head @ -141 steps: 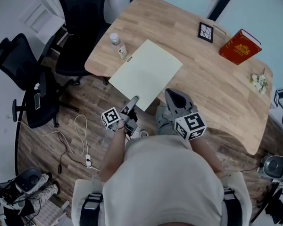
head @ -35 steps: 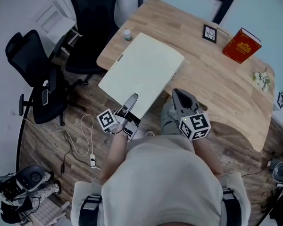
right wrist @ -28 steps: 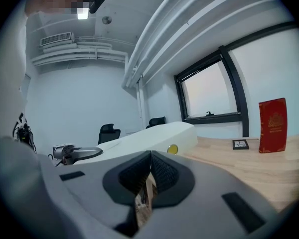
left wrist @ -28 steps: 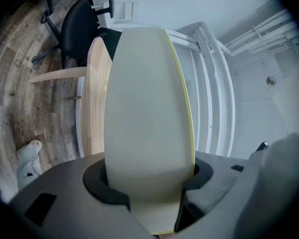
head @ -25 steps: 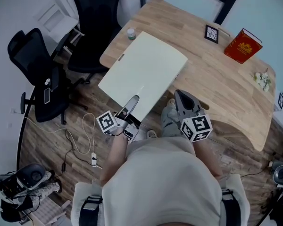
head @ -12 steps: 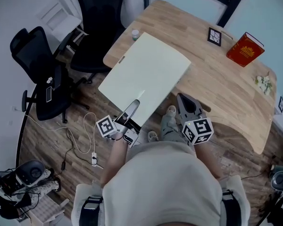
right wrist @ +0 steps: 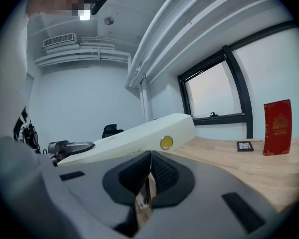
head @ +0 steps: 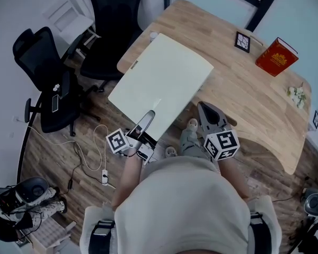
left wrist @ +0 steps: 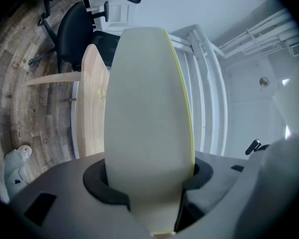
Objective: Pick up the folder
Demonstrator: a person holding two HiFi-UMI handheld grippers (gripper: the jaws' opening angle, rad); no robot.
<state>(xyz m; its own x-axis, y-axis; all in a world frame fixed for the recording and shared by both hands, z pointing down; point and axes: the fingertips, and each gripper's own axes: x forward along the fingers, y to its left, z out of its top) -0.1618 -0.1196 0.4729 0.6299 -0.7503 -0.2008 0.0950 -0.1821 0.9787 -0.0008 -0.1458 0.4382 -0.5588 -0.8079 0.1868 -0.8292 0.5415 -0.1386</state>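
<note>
Wooden table (head: 244, 89) | folder (head: 161, 83) tilted above — left tool (head: 149, 116) clamps its near edge | right tool (head: 205, 110) closed, empty

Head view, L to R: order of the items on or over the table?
folder → small black frame → red book → white flowers
</note>
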